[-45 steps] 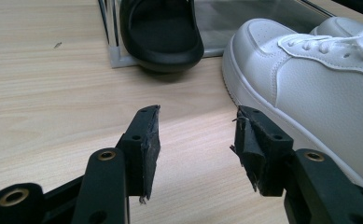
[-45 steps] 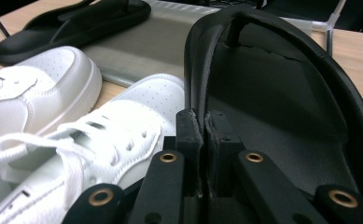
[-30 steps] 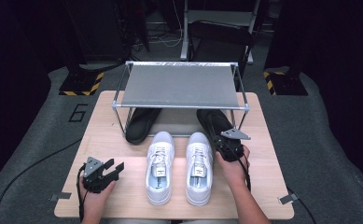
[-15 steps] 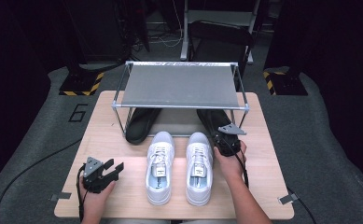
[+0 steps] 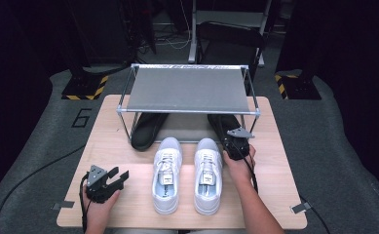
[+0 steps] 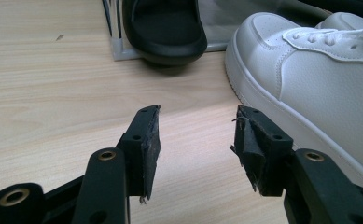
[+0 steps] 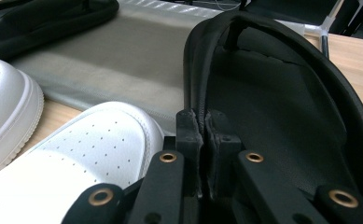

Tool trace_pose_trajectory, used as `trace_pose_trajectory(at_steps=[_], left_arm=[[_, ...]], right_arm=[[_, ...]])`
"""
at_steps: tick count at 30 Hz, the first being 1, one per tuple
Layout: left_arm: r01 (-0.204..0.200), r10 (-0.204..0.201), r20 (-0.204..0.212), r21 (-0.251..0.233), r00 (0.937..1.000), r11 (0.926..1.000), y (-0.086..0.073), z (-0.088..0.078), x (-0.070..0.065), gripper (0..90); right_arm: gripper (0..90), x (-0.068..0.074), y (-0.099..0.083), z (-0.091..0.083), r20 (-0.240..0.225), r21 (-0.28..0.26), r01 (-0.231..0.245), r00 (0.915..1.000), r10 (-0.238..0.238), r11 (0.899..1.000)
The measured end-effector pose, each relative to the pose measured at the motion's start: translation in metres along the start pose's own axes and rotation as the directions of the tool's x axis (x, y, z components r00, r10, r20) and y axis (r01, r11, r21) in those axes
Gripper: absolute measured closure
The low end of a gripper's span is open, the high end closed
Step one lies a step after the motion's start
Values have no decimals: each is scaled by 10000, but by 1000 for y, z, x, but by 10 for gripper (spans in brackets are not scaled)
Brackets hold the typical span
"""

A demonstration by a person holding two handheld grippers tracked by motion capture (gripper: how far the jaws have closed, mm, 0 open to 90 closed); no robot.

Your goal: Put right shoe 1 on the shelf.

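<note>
Two white sneakers, one (image 5: 166, 175) left of centre and the other (image 5: 208, 175) right of centre, stand low in the frame from the high view, and two black sandals, one (image 5: 148, 129) at left and the other (image 5: 221, 126) at right, lie just above them. One metal rack (image 5: 187, 90) fills the upper centre, set on one wooden table (image 5: 114, 141). Two grippers appear, the left gripper (image 5: 121, 175) at lower left and the right gripper (image 5: 233, 141) at centre right.

The left tongs (image 5: 120, 176) rest low with jaws apart, while the right tongs (image 7: 202, 122) are pinched together.
</note>
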State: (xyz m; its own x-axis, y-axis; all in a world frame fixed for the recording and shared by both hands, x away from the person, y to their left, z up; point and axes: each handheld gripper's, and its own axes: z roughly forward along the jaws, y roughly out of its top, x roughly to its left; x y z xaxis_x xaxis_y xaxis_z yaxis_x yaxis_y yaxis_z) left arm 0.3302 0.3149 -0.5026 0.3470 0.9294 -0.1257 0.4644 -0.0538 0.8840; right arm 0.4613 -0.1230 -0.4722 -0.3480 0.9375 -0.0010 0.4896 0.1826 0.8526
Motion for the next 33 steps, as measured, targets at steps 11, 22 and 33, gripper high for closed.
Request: trace_pose_trajectory(at_steps=[11, 22, 33], left_arm=[[-46, 46, 34, 48, 10000, 10000, -1, 1, 1, 503], [13, -14, 39, 106, 10000, 9999, -2, 1, 1, 503], [-165, 166, -19, 197, 9999, 9997, -5, -6, 1, 505]], right_arm=[[844, 3, 12, 18, 150, -24, 443, 9989, -443, 9990], [845, 2, 20, 32, 268, -30, 607, 9978, -606, 9982], [845, -1, 23, 52, 457, -52, 480, 9978, -477, 9988]])
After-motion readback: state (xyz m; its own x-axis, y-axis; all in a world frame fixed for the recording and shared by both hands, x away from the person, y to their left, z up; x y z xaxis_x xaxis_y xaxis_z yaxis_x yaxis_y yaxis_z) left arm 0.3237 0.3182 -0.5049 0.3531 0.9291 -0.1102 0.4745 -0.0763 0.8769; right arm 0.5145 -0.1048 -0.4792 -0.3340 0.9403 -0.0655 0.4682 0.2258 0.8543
